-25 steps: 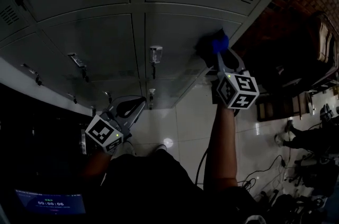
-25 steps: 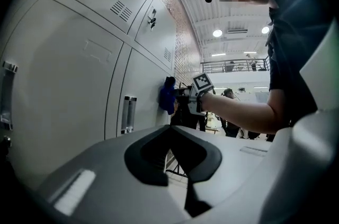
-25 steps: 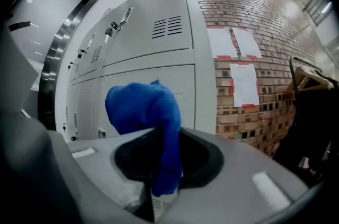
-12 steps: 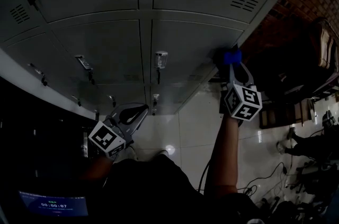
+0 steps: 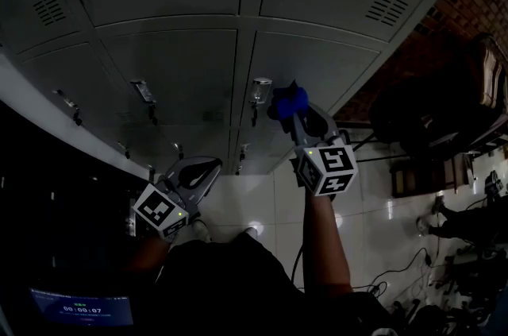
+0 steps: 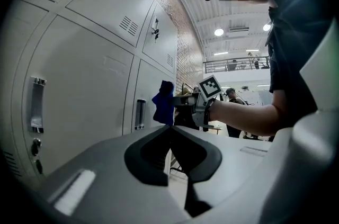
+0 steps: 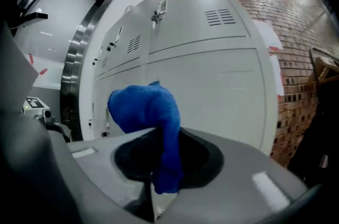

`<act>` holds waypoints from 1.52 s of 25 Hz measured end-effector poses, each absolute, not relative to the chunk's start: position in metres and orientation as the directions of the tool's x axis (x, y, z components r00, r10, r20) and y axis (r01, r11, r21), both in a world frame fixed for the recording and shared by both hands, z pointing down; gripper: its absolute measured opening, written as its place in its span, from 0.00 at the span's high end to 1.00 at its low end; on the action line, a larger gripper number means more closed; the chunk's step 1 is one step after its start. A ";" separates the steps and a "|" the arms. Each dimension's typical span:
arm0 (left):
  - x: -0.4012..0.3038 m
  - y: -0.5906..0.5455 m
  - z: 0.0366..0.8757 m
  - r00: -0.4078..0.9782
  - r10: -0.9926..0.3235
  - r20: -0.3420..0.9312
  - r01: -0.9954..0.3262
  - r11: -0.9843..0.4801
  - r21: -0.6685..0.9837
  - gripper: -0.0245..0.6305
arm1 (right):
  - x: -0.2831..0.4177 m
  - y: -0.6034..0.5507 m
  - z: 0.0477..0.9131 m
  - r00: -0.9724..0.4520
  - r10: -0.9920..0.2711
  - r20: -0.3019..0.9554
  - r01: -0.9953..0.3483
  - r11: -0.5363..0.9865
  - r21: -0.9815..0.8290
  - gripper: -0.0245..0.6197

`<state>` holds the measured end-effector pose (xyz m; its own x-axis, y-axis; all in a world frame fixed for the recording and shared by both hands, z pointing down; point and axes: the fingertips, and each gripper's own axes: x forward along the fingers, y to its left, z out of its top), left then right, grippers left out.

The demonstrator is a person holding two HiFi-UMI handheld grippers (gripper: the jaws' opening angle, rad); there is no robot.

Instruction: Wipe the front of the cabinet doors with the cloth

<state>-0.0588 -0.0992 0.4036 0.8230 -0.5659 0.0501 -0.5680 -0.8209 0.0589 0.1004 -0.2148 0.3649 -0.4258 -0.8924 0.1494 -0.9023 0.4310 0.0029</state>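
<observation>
Where jaws of R gripper (image 5: 295, 116) meet, cloth (image 7: 143, 106) sits pinched.

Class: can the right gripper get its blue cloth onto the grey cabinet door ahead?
Probably yes: right gripper, clamping the blue terry cloth, faces the grey metal cabinet door with nothing between.

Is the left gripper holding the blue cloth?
No, the blue cloth is clamped in the right gripper; the left gripper has its jaws together with nothing between them.

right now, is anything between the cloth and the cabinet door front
Nothing visible. The blue cloth, clamped in the right tool, faces bare door panel; the door's handle sits just to its left in the head view.
</observation>
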 end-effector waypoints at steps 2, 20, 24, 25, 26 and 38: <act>-0.068 -0.100 0.402 0.816 -0.576 0.047 -0.578 -0.815 0.055 0.96 | 0.070 -0.219 0.372 -0.478 -0.862 0.171 -0.874 0.486 0.009 0.85; -0.100 -0.102 0.401 0.769 -0.637 0.046 -0.639 -0.767 0.062 0.96 | 0.042 -0.258 0.392 -0.509 -0.823 0.253 -0.848 0.530 0.020 0.85; -0.084 -0.105 0.401 0.789 -0.613 0.043 -0.615 -0.787 0.057 0.96 | 0.076 -0.260 0.395 -0.463 -0.847 0.261 -0.876 0.482 0.011 0.85; -0.081 -0.105 0.402 0.792 -0.609 0.043 -0.611 -0.790 0.054 0.96 | 0.084 -0.261 0.397 -0.453 -0.851 0.265 -0.881 0.472 0.012 0.85; -0.078 -0.105 0.402 0.794 -0.607 0.044 -0.608 -0.792 0.054 0.96 | 0.092 -0.261 0.398 -0.443 -0.856 0.269 -0.886 0.463 0.013 0.85; -0.046 -0.106 0.408 0.811 -0.582 0.061 -0.585 -0.808 0.065 0.96 | 0.202 -0.261 0.409 -0.276 -0.917 0.288 -0.957 0.291 0.012 0.85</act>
